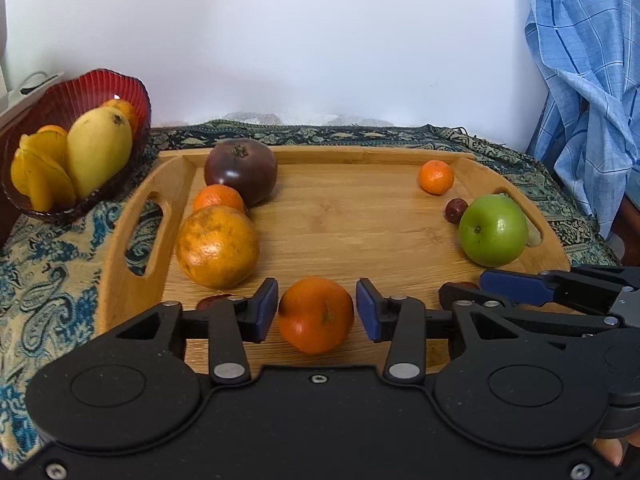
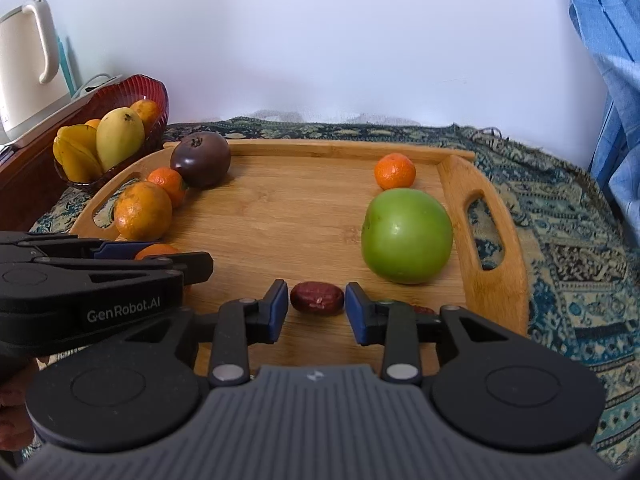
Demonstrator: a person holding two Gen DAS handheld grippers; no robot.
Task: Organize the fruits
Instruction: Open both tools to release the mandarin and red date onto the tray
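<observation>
While both grippers reach in over the near edge of the wooden tray (image 1: 132,240), each has its blue pads spread to either side of a fruit, with small gaps showing. The left gripper (image 1: 317,310) stands open around a small orange (image 1: 316,314) lying on the tray floor, neither pad touching it. The right gripper (image 2: 317,306) is likewise open, a dark red date (image 2: 317,298) lying between its pads, apart from both. Along the tray's left side sit a large orange (image 1: 218,246), a second small orange (image 1: 218,198) behind it, and a dark purple round fruit (image 1: 241,171) near the far corner. Toward the right handle rest a green apple (image 2: 407,236) and, just behind it, a small mandarin (image 2: 395,171). The red glass bowl (image 1: 120,84), left of the tray on the patterned cloth (image 1: 52,280), holds a yellow mango (image 1: 98,150) and a starfruit (image 1: 40,176).
</observation>
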